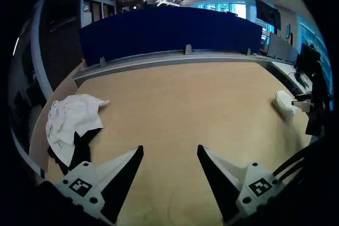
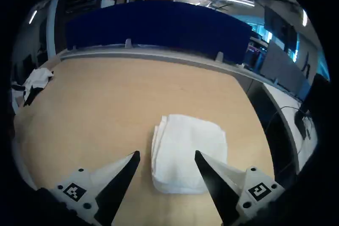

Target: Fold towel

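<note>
Currently my right gripper (image 2: 166,153) hangs with fingers apart over the folded white towel (image 2: 186,139) on the wooden table (image 2: 106,94), my left gripper (image 1: 170,146) likewise apart above the tabletop, a crumpled white-and-black cloth pile (image 1: 70,120) to its left.

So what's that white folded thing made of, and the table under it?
The folded towel looks like soft terry cloth: white, matte and a bit fuzzy, with thick stacked layers along its edge. The table looks like light wood or a wood-look laminate: pale tan, smooth, with faint grain. I cannot tell which of the two it is.
</note>
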Available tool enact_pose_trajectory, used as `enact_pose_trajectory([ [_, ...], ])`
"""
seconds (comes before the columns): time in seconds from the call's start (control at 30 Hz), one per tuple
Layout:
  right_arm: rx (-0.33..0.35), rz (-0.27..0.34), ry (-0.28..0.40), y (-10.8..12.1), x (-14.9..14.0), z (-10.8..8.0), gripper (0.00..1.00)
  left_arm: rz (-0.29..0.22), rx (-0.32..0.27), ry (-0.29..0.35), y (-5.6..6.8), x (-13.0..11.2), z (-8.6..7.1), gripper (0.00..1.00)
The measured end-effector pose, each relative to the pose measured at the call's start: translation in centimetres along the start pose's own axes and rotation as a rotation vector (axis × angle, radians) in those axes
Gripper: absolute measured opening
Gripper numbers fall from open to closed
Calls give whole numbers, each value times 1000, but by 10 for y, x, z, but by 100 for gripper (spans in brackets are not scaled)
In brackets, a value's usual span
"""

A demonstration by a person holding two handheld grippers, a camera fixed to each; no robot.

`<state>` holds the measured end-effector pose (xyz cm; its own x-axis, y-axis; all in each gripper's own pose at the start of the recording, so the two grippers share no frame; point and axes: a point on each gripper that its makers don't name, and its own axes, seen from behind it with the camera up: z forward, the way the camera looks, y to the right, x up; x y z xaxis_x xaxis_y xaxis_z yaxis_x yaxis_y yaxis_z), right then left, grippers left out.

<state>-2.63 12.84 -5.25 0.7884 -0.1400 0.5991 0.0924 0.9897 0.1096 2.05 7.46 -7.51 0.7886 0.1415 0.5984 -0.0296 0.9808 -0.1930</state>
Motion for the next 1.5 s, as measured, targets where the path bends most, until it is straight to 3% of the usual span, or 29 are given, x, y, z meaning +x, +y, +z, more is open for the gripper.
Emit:
enact_pose_trajectory([
  [0.3,-51,69,185,-4,55,-13,100,-29,12,55,-4,15,2,94],
  [0.57,-85,135,382,-7,107,-32,100,-47,29,143,-12,40,2,94],
  [0.7,-95,147,400,-10,111,-34,100,-45,34,199,-17,56,1,94],
  [0.9,-111,116,406,-18,115,-35,100,-46,28,279,-23,76,0,94],
  [1.37,-97,93,498,-89,157,-35,100,-63,61,438,-44,114,-10,94],
  [1.5,-100,111,526,-99,165,-36,100,-90,68,485,-51,124,-15,94],
])
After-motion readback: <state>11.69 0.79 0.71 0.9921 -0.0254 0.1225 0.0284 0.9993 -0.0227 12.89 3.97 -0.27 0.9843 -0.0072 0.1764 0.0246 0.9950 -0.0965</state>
